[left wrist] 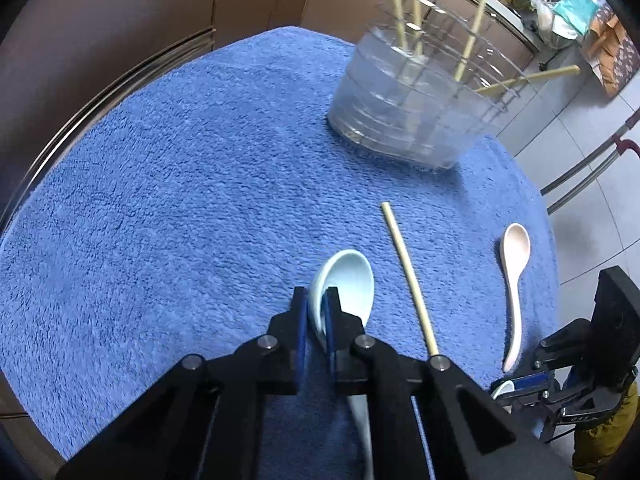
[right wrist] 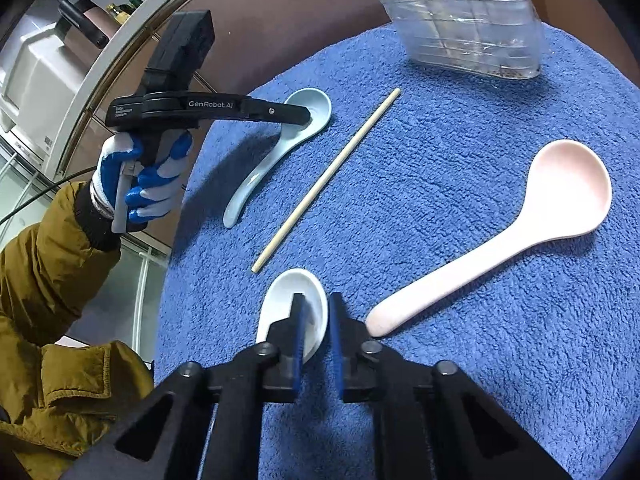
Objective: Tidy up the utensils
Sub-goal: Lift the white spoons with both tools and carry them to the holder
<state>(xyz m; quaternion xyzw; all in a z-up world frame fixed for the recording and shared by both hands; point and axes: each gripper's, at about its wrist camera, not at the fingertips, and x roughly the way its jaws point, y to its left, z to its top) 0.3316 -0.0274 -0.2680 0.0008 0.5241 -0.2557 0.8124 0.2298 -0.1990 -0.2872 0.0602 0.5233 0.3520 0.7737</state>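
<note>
Pale-blue spoon (left wrist: 348,280) is pinched by the left gripper (left wrist: 316,312); the right gripper (right wrist: 318,320) clamps the white spoon (right wrist: 296,308).

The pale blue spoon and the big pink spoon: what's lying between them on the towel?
A single loose chopstick lies between the pale blue spoon and the pink spoon, touching neither, clearest in the right wrist view.

Fuzzy blue terry towel (right wrist: 460,208), glossy ceramic spoon (right wrist: 276,148), matt wooden chopstick (right wrist: 326,180), clear plastic holder (right wrist: 464,28)
</note>
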